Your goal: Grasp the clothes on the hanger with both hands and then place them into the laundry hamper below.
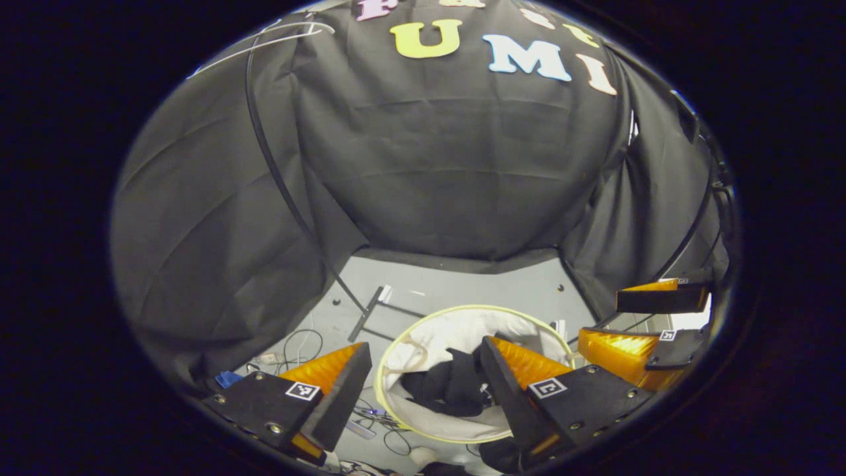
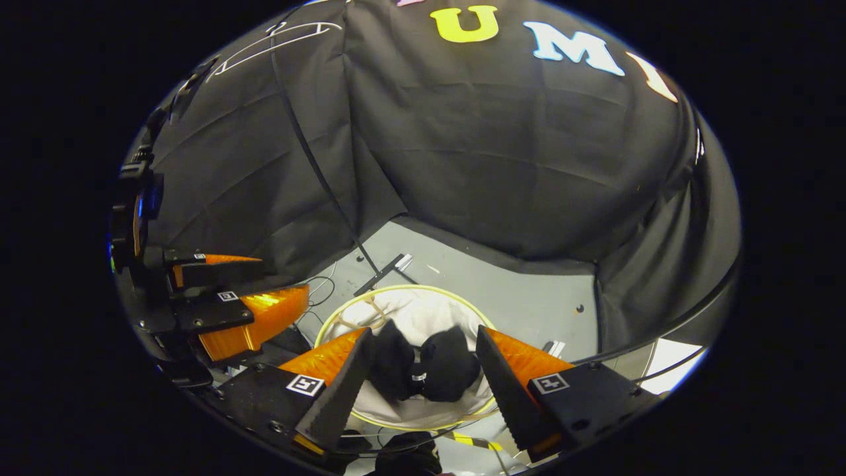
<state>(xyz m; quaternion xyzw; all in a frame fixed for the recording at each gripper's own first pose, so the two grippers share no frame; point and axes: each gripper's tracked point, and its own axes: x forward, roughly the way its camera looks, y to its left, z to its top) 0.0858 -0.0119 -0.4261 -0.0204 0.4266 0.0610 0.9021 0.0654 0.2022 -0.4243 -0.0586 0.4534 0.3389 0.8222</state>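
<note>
A round white laundry hamper with a pale yellow rim (image 1: 476, 308) (image 2: 410, 289) stands on the grey floor below both grippers. Crumpled black clothes (image 1: 449, 387) (image 2: 429, 370) lie inside it. My left gripper (image 1: 424, 347) hangs open above the hamper, its orange fingers wide apart and holding nothing. My right gripper (image 2: 423, 336) is open too, over the same bundle. Each view also catches the other gripper off to the side, the right gripper (image 1: 600, 320) and the left gripper (image 2: 284, 277). A bare white wire hanger (image 1: 264, 39) (image 2: 277, 39) hangs high at the upper left.
A thin black rack pole (image 1: 264, 152) (image 2: 310, 158) runs down to a flat base (image 1: 370, 311) (image 2: 386, 268) just behind the hamper. Loose cables (image 1: 297, 344) lie on the floor to the hamper's left. Black cloth walls close in on all sides.
</note>
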